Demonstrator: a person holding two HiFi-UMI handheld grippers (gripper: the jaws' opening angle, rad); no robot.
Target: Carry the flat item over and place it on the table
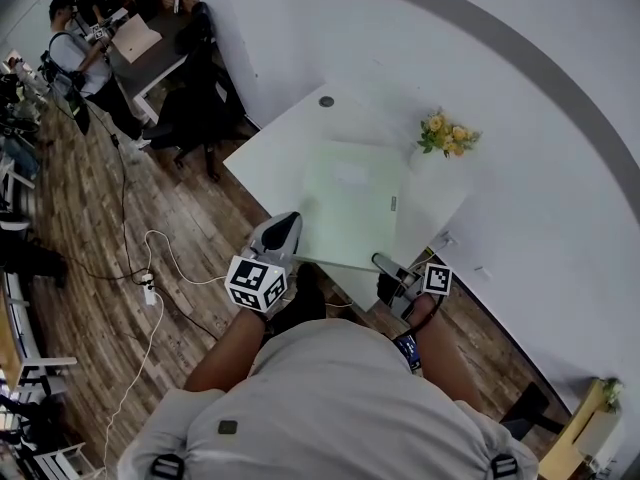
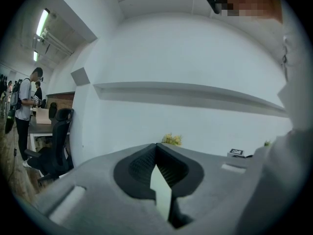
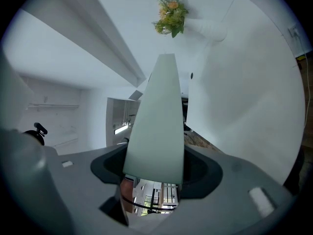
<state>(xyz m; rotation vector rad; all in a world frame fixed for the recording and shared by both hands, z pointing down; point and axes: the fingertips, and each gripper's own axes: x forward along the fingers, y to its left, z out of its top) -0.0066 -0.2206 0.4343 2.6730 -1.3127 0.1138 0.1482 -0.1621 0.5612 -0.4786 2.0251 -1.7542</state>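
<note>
Head view tells most of it, so starting right at the jaws: the left gripper and the right gripper are both squeezed shut on the near edge of the flat panel, one at each near corner. The two gripper views back that up. The left one has a thin pale sliver pinched between its pads, and the right one has the pale green sheet running straight out from its jaws.

Ahead of the tips, the panel stretches out over the white table, covering a good part of it. Past the panel's far corner, on the right gripper's side, there's a little bunch of flowers by the wall.

Progress-wise, I'd say the carrying is basically done. Honestly can't tell from this angle whether the panel is already resting on the tabletop or hovering just above it. What's left looks like settling it flat and letting go with both grippers.
</note>
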